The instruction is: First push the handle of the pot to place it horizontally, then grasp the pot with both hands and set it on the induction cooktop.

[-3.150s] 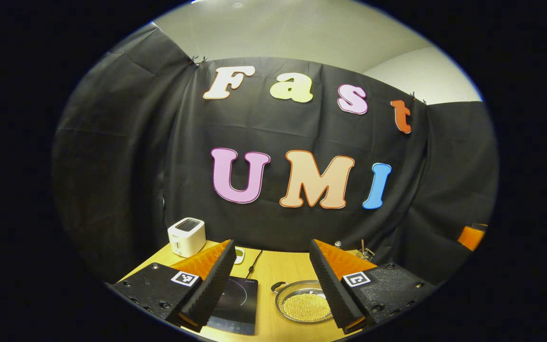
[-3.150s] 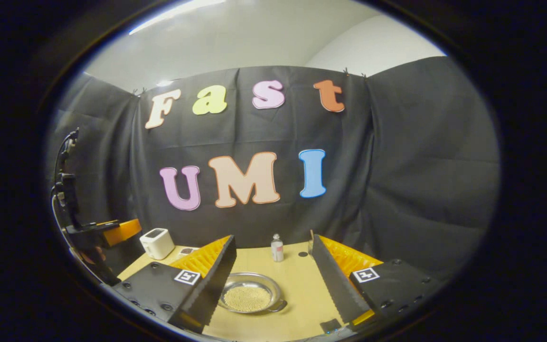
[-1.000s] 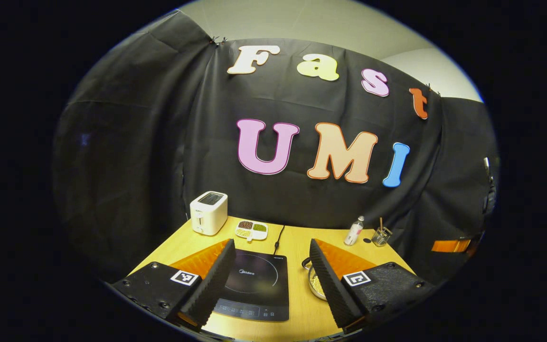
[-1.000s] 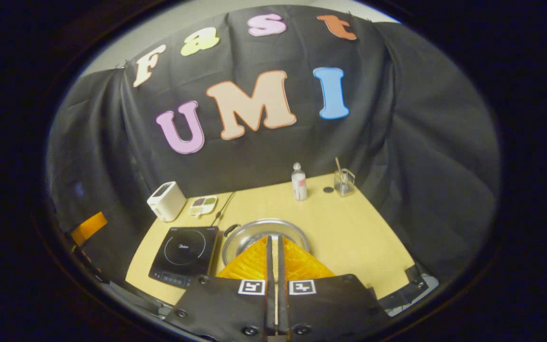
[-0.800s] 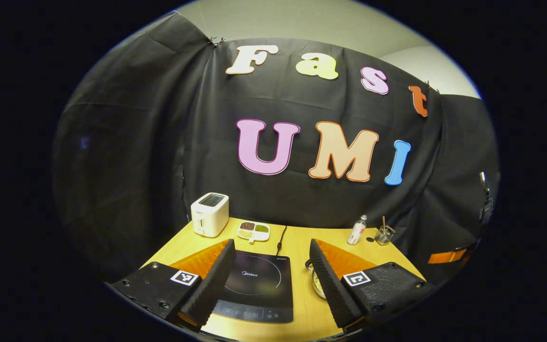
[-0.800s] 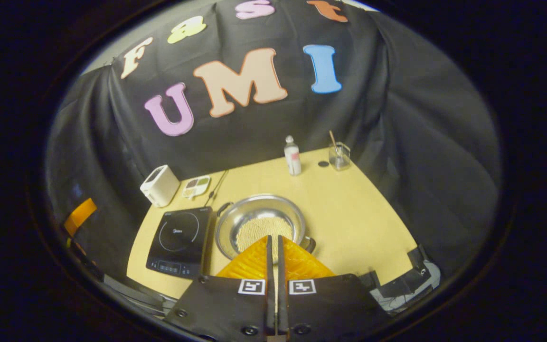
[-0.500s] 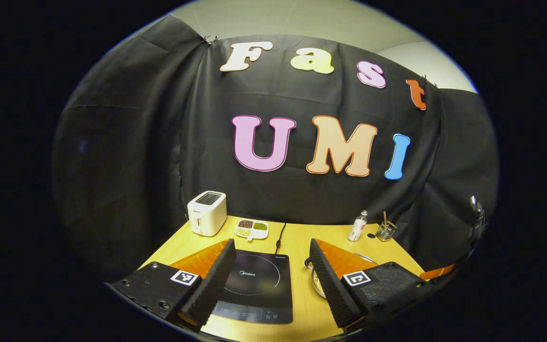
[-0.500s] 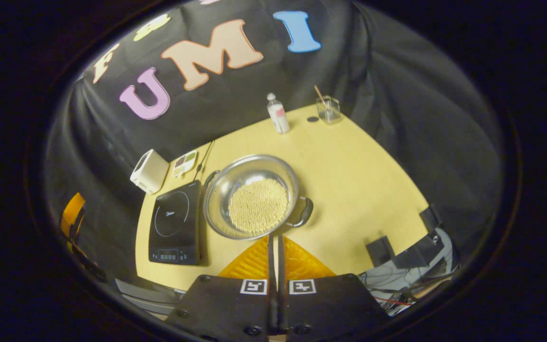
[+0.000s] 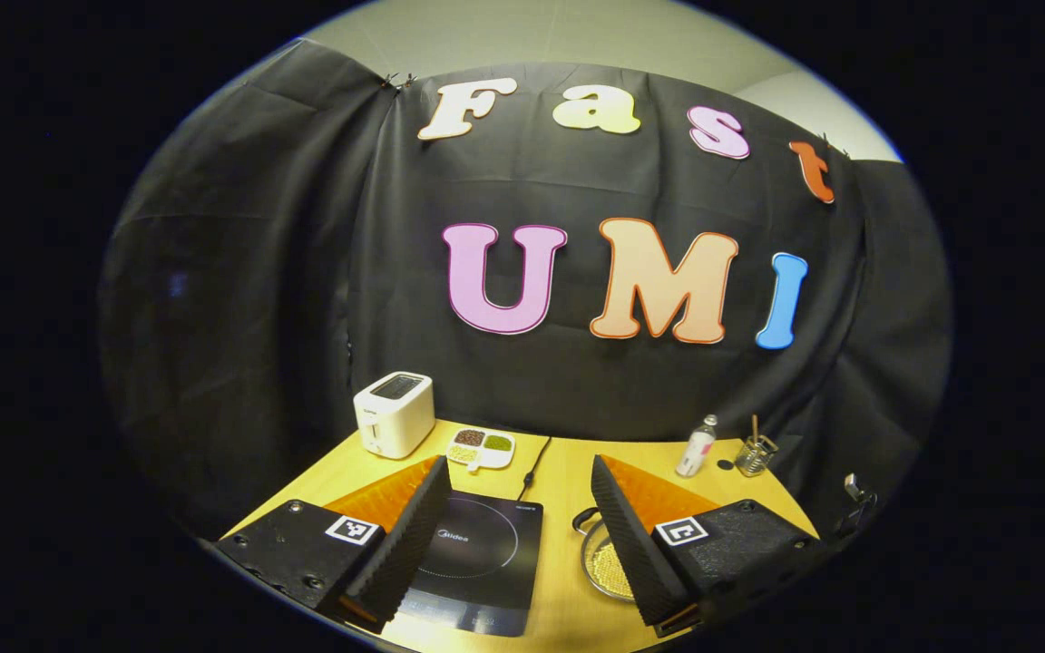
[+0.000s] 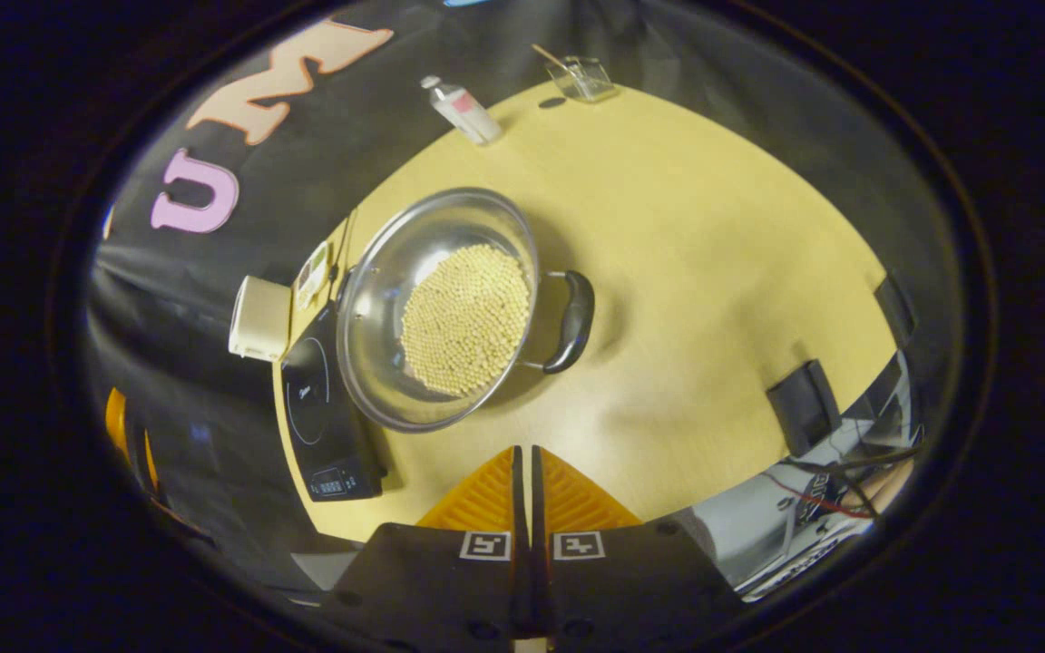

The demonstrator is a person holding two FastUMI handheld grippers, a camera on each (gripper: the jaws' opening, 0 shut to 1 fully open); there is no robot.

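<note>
Right gripper (image 10: 523, 451): fingers pressed together with nothing between them, held above the near part of the wooden table (image 10: 713, 218) and looking steeply down on it. Pot (image 10: 436, 308): a shallow steel vessel carrying a bed of small pale beads, standing on the table just beside the induction cooktop (image 10: 318, 413); from this angle its rim seems to overlap the cooktop's edge, though actual contact cannot be judged. One dark handle (image 10: 572, 322) sticks out from the pot on the side away from the cooktop. The right gripper's tips are short of the pot and clear of the handle. Left gripper (image 9: 515, 472): jaws spread wide, holding nothing, hovering over the table edge. Between its fingers in the left gripper view lies the cooktop (image 9: 477, 562), and the pot (image 9: 604, 567) is partly hidden behind one finger. Along the far edge of the table: a white toaster (image 9: 394, 414), a divided dish of grains (image 9: 481, 446), a small bottle (image 9: 697, 447) and a glass with a stick in it (image 9: 755, 453).
</note>
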